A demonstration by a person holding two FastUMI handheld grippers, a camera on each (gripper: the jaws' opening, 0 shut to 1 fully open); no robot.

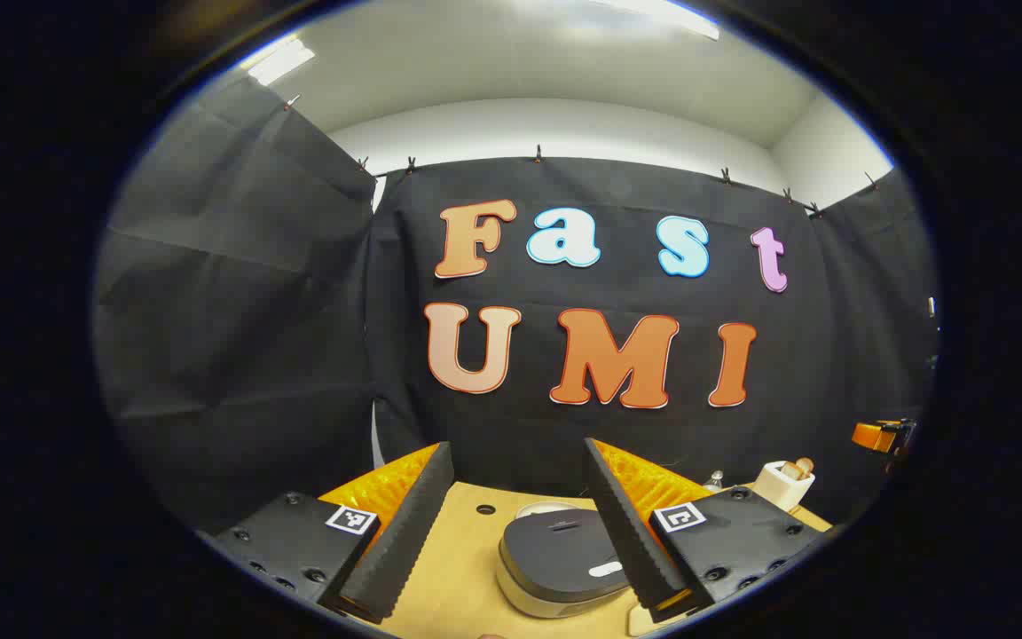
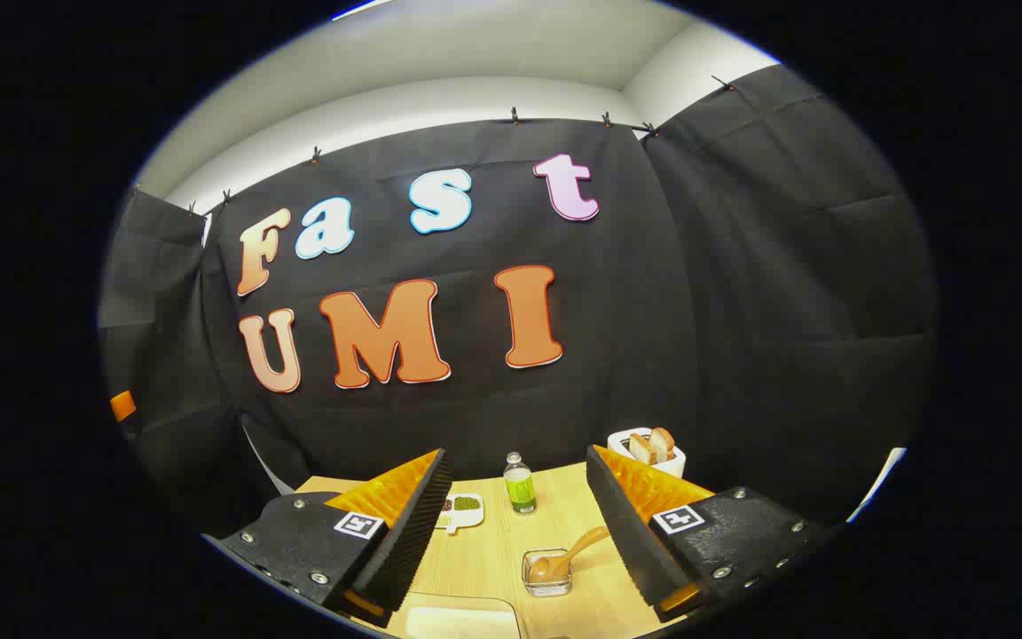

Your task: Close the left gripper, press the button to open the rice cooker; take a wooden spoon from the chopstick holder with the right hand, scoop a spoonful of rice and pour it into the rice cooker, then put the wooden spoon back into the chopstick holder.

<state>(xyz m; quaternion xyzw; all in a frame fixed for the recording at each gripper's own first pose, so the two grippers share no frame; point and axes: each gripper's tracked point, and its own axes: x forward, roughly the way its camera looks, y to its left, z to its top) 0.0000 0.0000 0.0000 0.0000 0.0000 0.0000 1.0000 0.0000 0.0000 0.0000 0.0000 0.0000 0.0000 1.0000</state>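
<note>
In the left gripper view the rice cooker (image 1: 560,561) sits low on the wooden table (image 1: 462,577), its dark lid down and a pale button (image 1: 605,569) near its front. My left gripper (image 1: 516,446) hangs above it, open, with nothing between the fingers. The white chopstick holder (image 1: 782,485) with wooden handles stands at the right. In the right gripper view my right gripper (image 2: 518,453) is open and empty above the table (image 2: 493,555). A wooden spoon (image 2: 575,548) rests with its bowl in a small clear glass dish (image 2: 546,575). The chopstick holder (image 2: 648,450) stands behind the right finger.
A green-labelled bottle (image 2: 520,485) stands mid-table, and a small white dish (image 2: 460,511) with green and pale contents lies to its left. A pale tray edge (image 2: 462,621) shows at the bottom. An orange part (image 1: 879,435) sticks in at the far right of the left gripper view.
</note>
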